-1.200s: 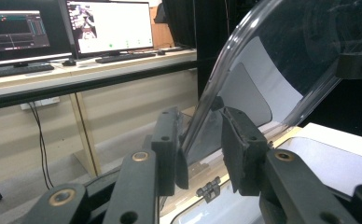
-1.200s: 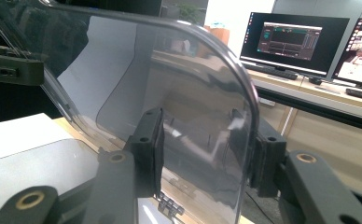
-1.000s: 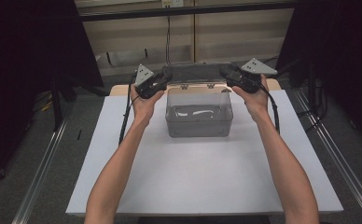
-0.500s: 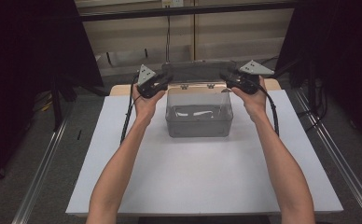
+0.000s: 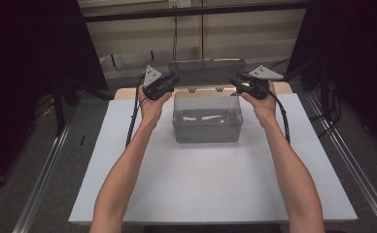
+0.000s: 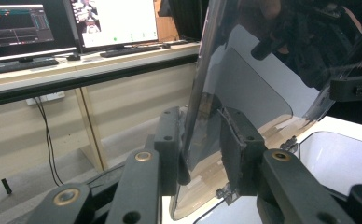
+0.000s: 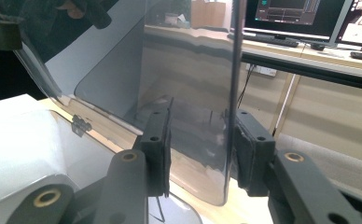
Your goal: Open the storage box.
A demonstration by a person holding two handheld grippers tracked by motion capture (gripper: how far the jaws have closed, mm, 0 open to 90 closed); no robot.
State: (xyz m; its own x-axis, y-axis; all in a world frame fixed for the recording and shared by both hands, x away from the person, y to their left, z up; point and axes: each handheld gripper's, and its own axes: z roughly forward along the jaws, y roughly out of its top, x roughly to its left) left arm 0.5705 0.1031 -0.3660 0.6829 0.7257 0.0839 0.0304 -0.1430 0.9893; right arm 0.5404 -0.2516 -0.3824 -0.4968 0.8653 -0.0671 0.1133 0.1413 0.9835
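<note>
lid (image 5: 207,72): clear, smoky, upright behind box (image 5: 207,127) | left gripper (image 6: 201,154): jaws clamped on lid's edge | right gripper (image 7: 198,151): jaws closing around opposite edge, contact unclear

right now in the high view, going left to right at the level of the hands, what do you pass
left gripper clamped on the lid's edge → raised clear plastic lid of the clear plastic hinged box → right gripper at the lid's other edge

Shiny see-through plastic box

The box (image 5: 207,119) and its lid (image 6: 244,88) are clear, smooth plastic. The table (image 5: 211,184) looks white and matt. The black jaws look dull.
</note>
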